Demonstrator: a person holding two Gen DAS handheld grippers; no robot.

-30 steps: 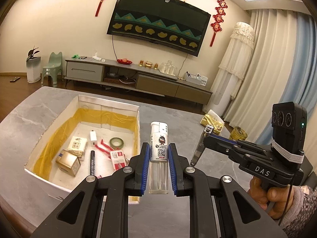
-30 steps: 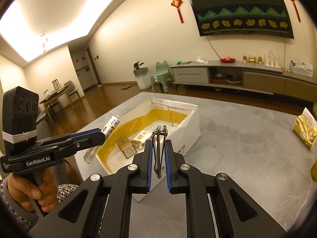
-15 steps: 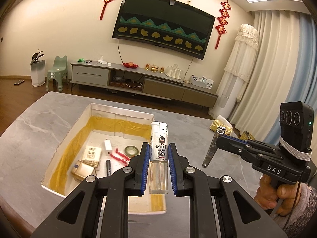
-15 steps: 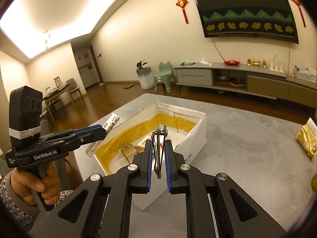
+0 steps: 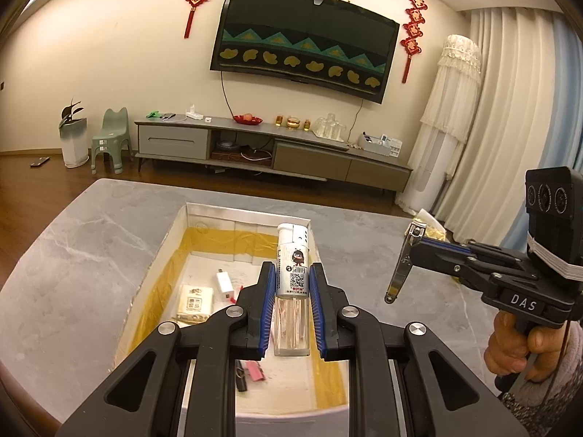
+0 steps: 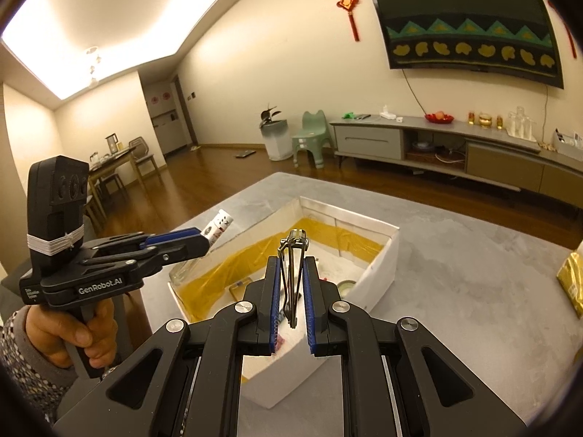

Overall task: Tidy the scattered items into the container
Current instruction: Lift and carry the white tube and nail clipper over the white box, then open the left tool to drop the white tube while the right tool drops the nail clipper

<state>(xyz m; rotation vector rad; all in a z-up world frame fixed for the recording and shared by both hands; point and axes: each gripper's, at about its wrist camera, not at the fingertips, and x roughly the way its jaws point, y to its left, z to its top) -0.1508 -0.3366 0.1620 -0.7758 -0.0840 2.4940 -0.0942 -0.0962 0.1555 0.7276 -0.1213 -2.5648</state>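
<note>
Both loads hang over the box: the left gripper clenches an upright lighter above its near half, while the right gripper grips nail clippers lengthwise beside it.

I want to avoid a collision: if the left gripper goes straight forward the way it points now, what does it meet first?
Probably the far wall of the white box; the left gripper, shut on the lighter, points over the box interior toward it. Depth is unclear, so it may pass above.
</note>
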